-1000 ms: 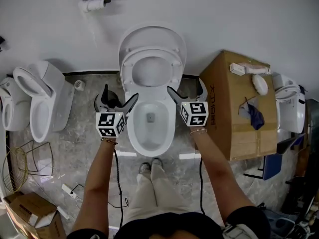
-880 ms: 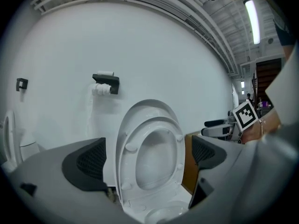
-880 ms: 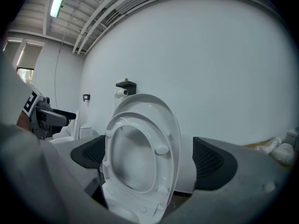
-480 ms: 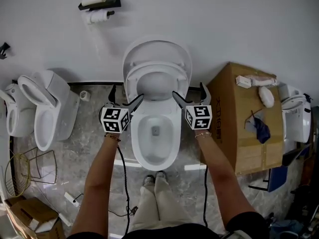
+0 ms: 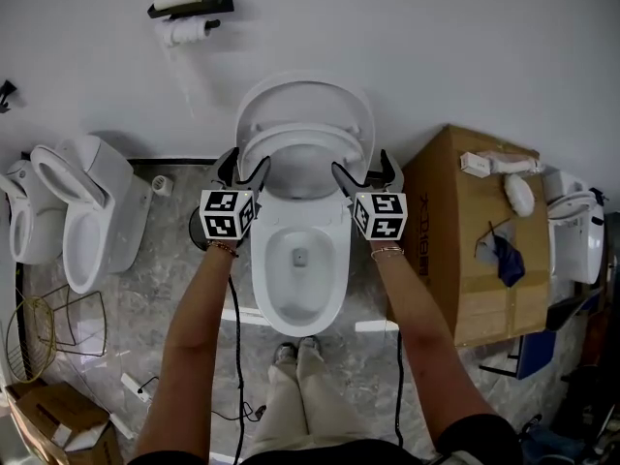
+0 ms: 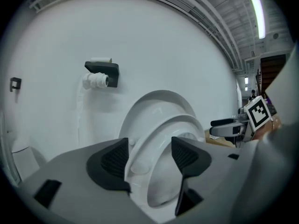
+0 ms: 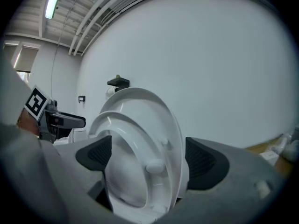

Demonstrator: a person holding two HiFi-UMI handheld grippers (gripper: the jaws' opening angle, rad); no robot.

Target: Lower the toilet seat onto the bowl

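White toilet seat (image 5: 305,136) upright above bowl (image 5: 260,271)

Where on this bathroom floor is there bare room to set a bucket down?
Bare marble floor lies between the middle toilet and the left toilet. On the other side the cardboard box stands close beside the bowl, leaving a narrow strip. The person's feet stand in front.

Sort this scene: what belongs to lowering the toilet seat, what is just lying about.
Job: raised white plastic toilet seat; white ceramic bowl; left gripper and right gripper, whose jaws have just been closing with the seat's edge between them.
Lying about: brown cardboard box; white paper roll on black holder; spare white toilets; gold wire basket.
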